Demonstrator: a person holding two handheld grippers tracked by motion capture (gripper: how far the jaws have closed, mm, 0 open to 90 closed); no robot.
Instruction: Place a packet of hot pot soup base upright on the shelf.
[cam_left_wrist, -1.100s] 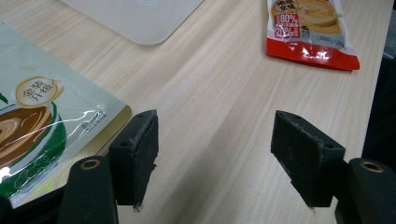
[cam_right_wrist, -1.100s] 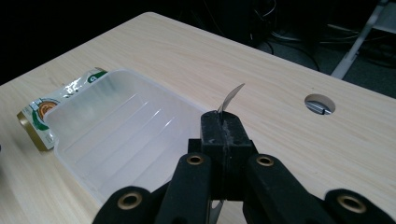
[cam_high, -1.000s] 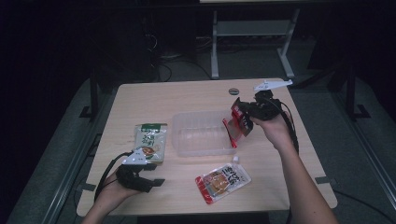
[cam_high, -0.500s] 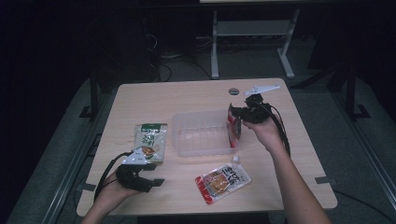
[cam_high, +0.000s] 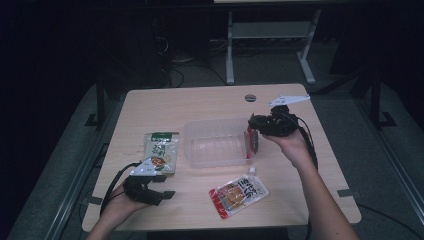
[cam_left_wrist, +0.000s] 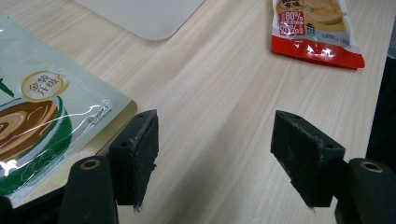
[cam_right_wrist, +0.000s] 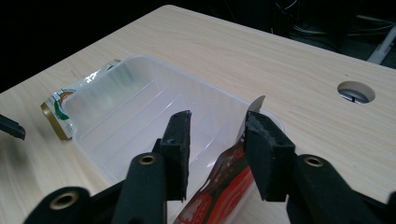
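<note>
Red pouch (cam_high: 252, 140) upright, leaning on tub wall (cam_high: 218, 148)

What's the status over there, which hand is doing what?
Right gripper fingers just opened, red foil pouch dropping against the clear plastic tub's end wall. Left gripper open, idle beside the green pouch. Nothing blocking.

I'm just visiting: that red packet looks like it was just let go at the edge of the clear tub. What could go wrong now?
1. The red pouch leans on the clear tub's right wall between the right gripper's jaws, which have just been opening; it might tip outside.
2. Pulling back could snag it.
3. The left gripper, open beside the green pouch, may push that flat pouch rather than lift it.
</note>
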